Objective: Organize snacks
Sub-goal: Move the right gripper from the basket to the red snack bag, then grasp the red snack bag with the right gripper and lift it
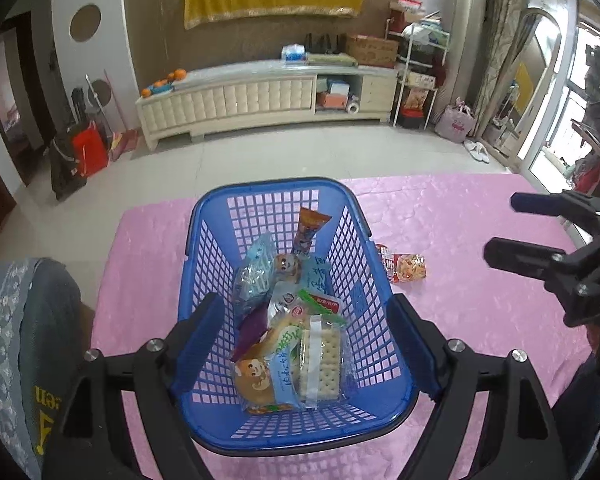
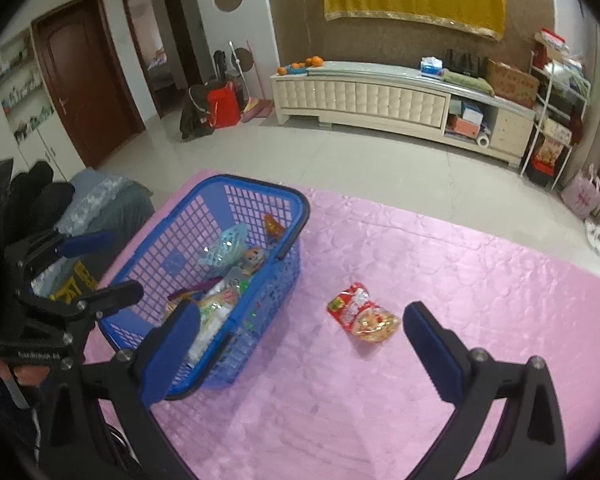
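Blue plastic lattice basket (image 1: 278,216) on pink cloth-covered table (image 2: 420,380), holding wrapped snacks. Clear-wrapped cracker pack (image 1: 320,360) lies inside it, long axis running front to back along the basket. Red foil snack packet (image 2: 362,314) lies flat on the cloth just beside the basket, apart from it, long axis skewed diagonally. Left gripper (image 1: 304,344) above basket, jaws spread, empty. Right gripper (image 2: 296,352) spread wide, empty, above the cloth.

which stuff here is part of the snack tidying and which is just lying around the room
Part of the job:
- blue basket holding packets
- cracker packet in it
- red snack packet on the pink tablecloth

Just lying about:
- oranges on the cabinet
- tissue box
- cardboard box
- red bag on the floor
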`<state>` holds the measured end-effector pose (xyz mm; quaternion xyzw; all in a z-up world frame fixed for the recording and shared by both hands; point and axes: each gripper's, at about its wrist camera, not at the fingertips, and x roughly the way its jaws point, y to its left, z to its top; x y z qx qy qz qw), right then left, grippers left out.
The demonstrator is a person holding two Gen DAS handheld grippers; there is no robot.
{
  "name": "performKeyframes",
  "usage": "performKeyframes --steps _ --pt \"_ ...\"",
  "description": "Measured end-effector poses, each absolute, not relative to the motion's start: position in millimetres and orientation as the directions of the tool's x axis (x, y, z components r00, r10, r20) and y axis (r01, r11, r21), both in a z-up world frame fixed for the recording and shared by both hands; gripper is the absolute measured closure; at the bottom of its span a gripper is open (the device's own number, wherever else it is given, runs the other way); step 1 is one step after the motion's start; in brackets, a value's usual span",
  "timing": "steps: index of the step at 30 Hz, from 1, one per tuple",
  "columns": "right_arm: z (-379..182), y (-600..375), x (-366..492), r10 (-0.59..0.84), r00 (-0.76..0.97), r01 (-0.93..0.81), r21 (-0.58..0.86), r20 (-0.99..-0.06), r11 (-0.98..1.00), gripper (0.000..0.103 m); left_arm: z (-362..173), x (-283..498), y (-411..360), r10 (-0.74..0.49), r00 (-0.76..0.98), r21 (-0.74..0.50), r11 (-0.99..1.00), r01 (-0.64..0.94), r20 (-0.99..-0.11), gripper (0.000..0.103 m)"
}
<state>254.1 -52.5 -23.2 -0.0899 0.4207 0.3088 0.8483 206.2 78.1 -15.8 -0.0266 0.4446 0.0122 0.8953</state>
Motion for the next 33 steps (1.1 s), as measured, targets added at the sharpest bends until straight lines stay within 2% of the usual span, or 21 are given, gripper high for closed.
performKeyframes --steps 6,11,16,27,33 --pt "-28.8 -46.7 274.1 0.401 0.446 -0.670 -0.002 -0.800 0.742 0.000 -26.8 232.8 88.9 0.027 0.528 -0.011 0.998 -0.069 -0.849 0.021" --pt "-55.3 -38.1 299.4 0.384 0.388 -0.727 -0.022 -0.838 0.686 0.000 -48.0 259.2 100.9 0.062 0.449 0.029 0.996 -0.081 -0.891 0.021" --pt "-79.4 -28.0 308.4 0.378 0.384 -0.776 -0.073 -0.842 0.627 0.000 -64.7 272.3 106.3 0.043 0.425 -0.006 0.994 -0.113 -0.904 0.021" --pt "-155.7 -16.6 325.7 0.338 0.257 -0.856 -0.051 -0.905 0.515 0.001 -104.9 306.1 107.8 0.053 0.386 -0.020 0.983 -0.182 -0.921 0.021" --pt "-191.0 -18.7 346.3 0.320 0.219 -0.850 -0.019 -0.922 0.527 0.001 -119.3 322.3 107.1 0.080 0.371 -0.007 0.974 -0.227 -0.925 0.021"
